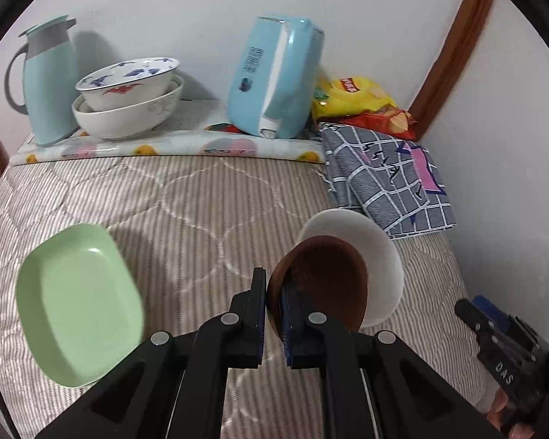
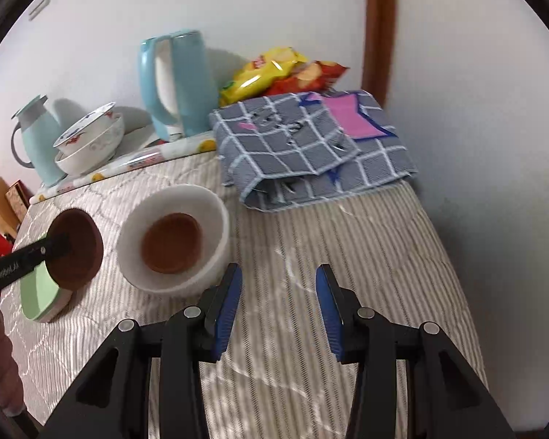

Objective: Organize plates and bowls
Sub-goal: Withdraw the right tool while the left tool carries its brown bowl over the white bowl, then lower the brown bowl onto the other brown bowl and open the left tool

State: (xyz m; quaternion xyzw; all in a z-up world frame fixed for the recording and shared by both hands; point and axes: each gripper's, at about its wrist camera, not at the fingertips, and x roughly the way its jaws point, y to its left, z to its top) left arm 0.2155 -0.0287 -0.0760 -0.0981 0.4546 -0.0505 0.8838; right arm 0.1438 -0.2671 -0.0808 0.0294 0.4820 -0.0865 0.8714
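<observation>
My left gripper (image 1: pixel 273 298) is shut on the rim of a brown bowl (image 1: pixel 325 281) and holds it above the striped mat, just left of a white bowl (image 1: pixel 369 245). In the right wrist view the held brown bowl (image 2: pixel 77 245) hangs over a green square plate (image 2: pixel 36 292), and the white bowl (image 2: pixel 174 241) has a second brown bowl (image 2: pixel 172 243) inside it. The green plate (image 1: pixel 77 303) lies at lower left in the left wrist view. My right gripper (image 2: pixel 279 301) is open and empty, just right of the white bowl.
Two stacked bowls (image 1: pixel 128 102), a mint jug (image 1: pixel 47 80) and a blue kettle (image 1: pixel 274 77) stand at the back on a fruit-print cloth. Snack bags (image 1: pixel 358 98) and a folded checked cloth (image 1: pixel 388 175) lie at the right by the wall.
</observation>
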